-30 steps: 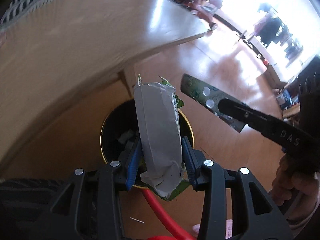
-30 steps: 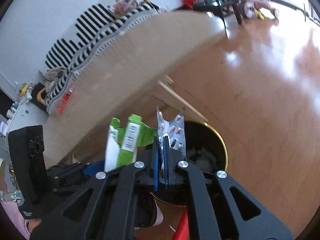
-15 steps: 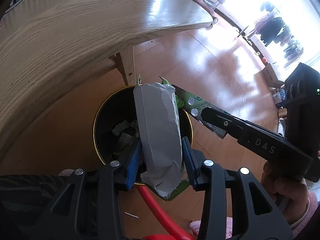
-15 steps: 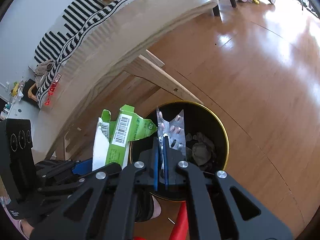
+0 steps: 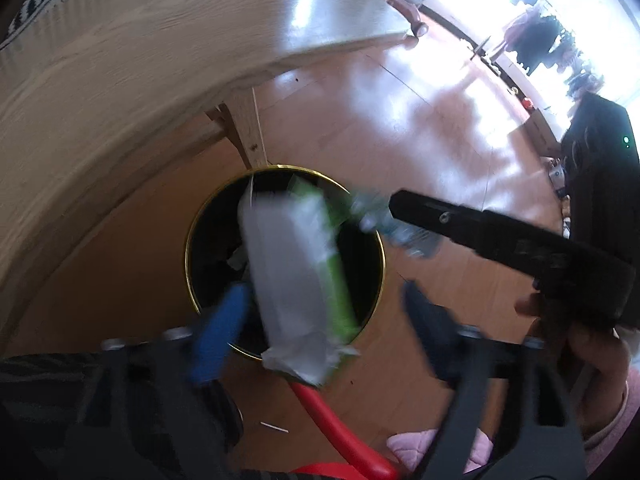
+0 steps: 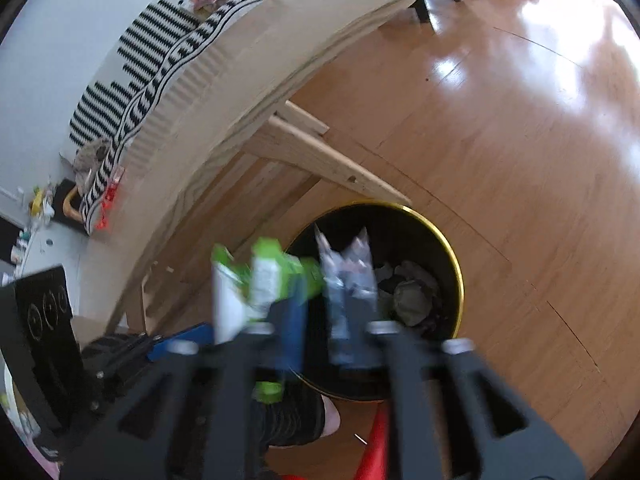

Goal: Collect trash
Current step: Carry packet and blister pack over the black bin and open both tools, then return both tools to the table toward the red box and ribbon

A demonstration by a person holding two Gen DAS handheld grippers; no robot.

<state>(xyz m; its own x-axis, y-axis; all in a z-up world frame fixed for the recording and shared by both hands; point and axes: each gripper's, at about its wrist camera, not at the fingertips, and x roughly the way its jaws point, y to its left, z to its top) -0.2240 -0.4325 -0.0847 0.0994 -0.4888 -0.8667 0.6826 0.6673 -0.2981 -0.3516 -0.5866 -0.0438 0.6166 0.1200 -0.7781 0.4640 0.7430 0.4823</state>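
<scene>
A black bin with a gold rim (image 5: 192, 236) stands on the wooden floor beside a table leg, with crumpled trash inside. My left gripper (image 5: 322, 296) hangs over it, jaws opening. The green and white carton (image 5: 296, 280) is blurred between its spread fingers and free of the pads. In the right wrist view my right gripper (image 6: 334, 320) is also above the bin (image 6: 460, 280), jaws opening. A silver blister pack (image 6: 348, 280) is slipping between its fingers. The carton (image 6: 264, 280) shows to its left. A finger (image 5: 460, 220) of the right gripper reaches in from the right in the left wrist view.
A light wooden table (image 5: 120, 80) overhangs the bin, its leg (image 5: 248, 132) right behind the rim. A red tube (image 5: 332, 420) lies on the floor near the bin. A foot in a dark sock (image 6: 296, 416) stands close by. A striped cloth (image 6: 160, 52) lies beyond the table.
Both grippers went from shut to wide apart. The carton and the blister pack have come loose and blur downward over the bin. Both hands have sunk slightly toward it.
</scene>
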